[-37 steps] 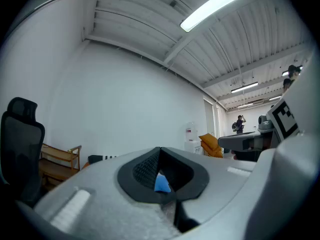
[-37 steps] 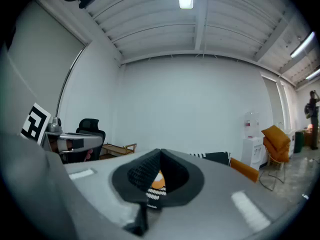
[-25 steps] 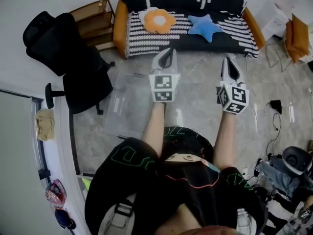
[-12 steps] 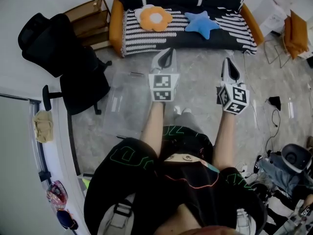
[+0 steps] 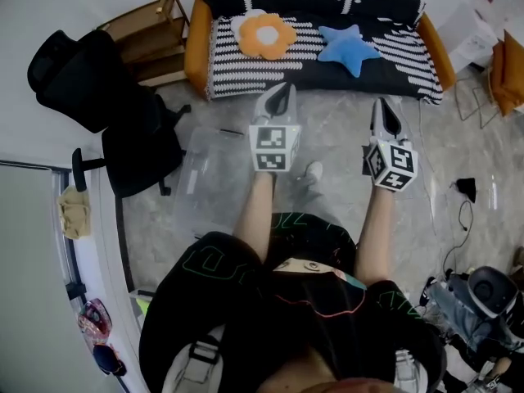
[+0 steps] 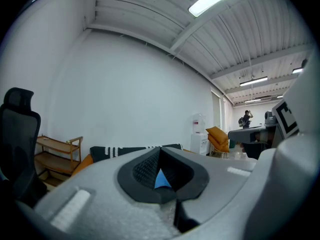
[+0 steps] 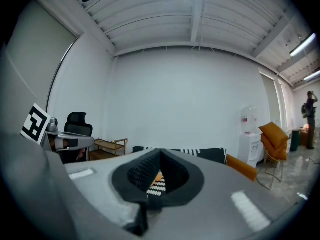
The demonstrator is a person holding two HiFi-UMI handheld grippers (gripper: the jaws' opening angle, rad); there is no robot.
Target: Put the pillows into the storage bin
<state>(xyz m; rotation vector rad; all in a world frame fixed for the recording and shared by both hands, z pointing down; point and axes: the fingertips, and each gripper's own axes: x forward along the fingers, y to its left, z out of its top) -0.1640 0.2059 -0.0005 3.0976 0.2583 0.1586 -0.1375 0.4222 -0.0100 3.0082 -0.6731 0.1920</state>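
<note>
An orange flower pillow and a blue star pillow lie on the striped black-and-white sofa at the far side of the room. A clear plastic storage bin stands on the floor to the left of my left arm. My left gripper and right gripper are held out side by side short of the sofa, both shut and empty. In the left gripper view a sliver of the blue pillow shows through the closed jaws; the right gripper view shows a bit of the orange pillow.
A black office chair stands left of the bin, with a wooden shelf unit behind it. Cables and gear clutter the floor at the right. Orange cushions on a wire chair sit at the far right. A water dispenser stands beyond the sofa.
The view has shifted slightly; the sofa and pillows sit a little further right and lower in the head view. Both grippers keep their place and stay shut.
</note>
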